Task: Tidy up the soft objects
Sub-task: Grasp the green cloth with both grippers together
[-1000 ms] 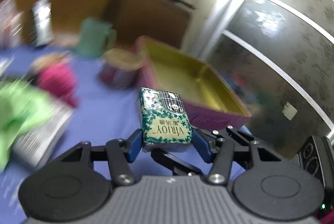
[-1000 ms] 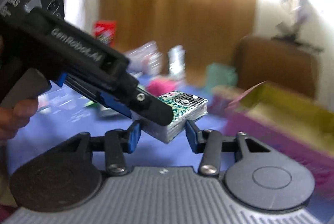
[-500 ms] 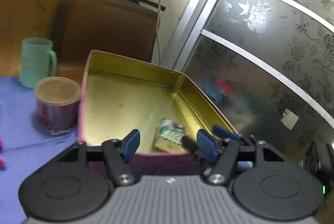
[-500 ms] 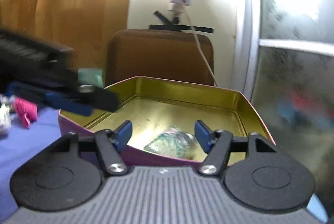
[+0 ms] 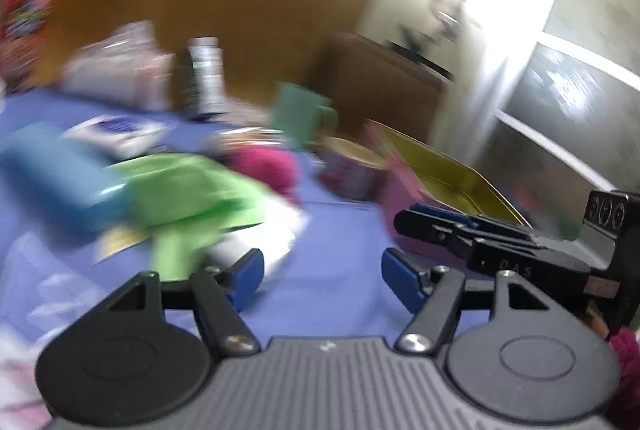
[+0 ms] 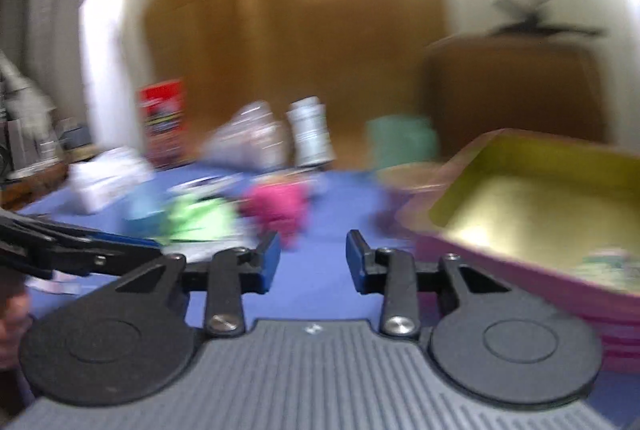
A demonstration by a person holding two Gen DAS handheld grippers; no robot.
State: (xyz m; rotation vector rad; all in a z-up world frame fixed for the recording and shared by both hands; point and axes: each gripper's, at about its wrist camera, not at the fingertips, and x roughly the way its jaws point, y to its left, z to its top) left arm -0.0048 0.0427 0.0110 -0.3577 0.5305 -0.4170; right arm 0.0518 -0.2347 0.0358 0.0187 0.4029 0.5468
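My left gripper [image 5: 324, 274] hangs over the blue tablecloth, its jaws opening with nothing between them. Ahead of it to the left, blurred, lie a green cloth [image 5: 188, 189] and a pink soft ball [image 5: 264, 169]. My right gripper [image 6: 312, 262] is open too, its jaws closing on nothing, and the pink ball [image 6: 280, 205] and green cloth [image 6: 200, 218] lie beyond it. At the right stands the pink tin [image 6: 500, 262] with a gold inside. The green patterned tissue pack [image 6: 612, 266] lies in it. The right gripper [image 5: 412, 216] also shows in the left wrist view.
A blue roll [image 5: 52, 181] lies left of the green cloth. A mint mug [image 5: 304, 113], a round tub with a tan lid [image 5: 352, 165], a white bottle [image 5: 206, 73], packets and a red box [image 5: 28, 1] stand at the back. A brown chair [image 5: 380, 85] is behind the tin.
The left gripper let the tissue pack go into the tin. Both grippers have since swung left from over the tin toward the clutter. Left jaws stand wider, right jaws narrower.
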